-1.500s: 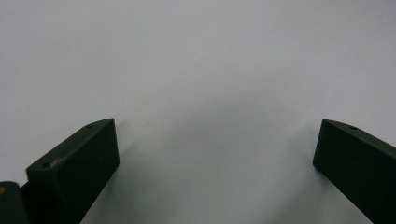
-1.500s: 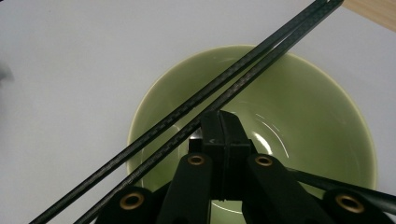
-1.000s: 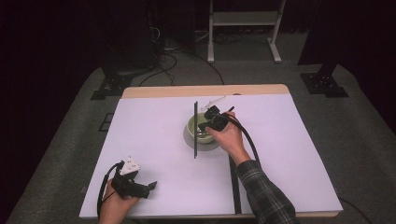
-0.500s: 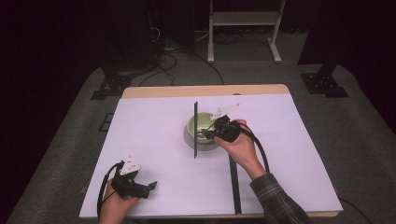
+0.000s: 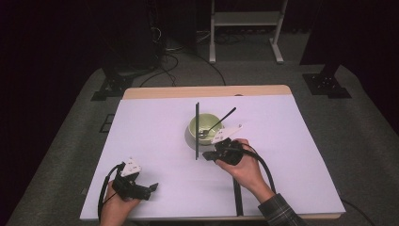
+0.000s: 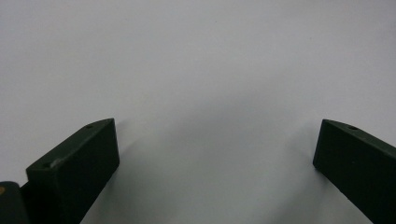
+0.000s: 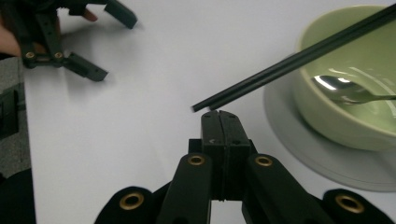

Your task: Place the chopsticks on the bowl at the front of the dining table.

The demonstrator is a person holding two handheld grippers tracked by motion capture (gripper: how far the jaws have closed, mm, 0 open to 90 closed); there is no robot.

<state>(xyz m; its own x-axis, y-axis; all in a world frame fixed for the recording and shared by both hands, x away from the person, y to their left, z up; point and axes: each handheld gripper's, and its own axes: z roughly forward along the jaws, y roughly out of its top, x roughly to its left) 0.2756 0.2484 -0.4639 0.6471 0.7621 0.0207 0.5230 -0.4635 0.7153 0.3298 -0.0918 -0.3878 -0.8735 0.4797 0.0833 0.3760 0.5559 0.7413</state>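
Note:
A pale green bowl point(image 5: 205, 126) stands on a grey saucer point(image 7: 317, 158) at the table's middle. A metal spoon point(image 7: 345, 91) lies in it, its dark handle point(image 5: 226, 115) sticking out to the far right. A pair of black chopsticks point(image 5: 197, 132) lies along the bowl's left side and crosses its rim in the right gripper view point(image 7: 289, 60). My right gripper point(image 5: 205, 155) is just in front of the bowl, pointing left, shut and empty point(image 7: 219, 116), its tip close to the chopsticks' near end. My left gripper point(image 5: 151, 189) rests at the near left, open over bare table point(image 6: 215, 140).
The white table top point(image 5: 291, 141) has a wooden strip along its far edge point(image 5: 207, 91). A black strip point(image 5: 237, 200) lies on the table near the front edge, under my right forearm. A rack and cables stand on the floor beyond.
My right hand has drawn back from over the bowl toward the near side, and the spoon now shows lying in the bowl. The left hand has stayed put.

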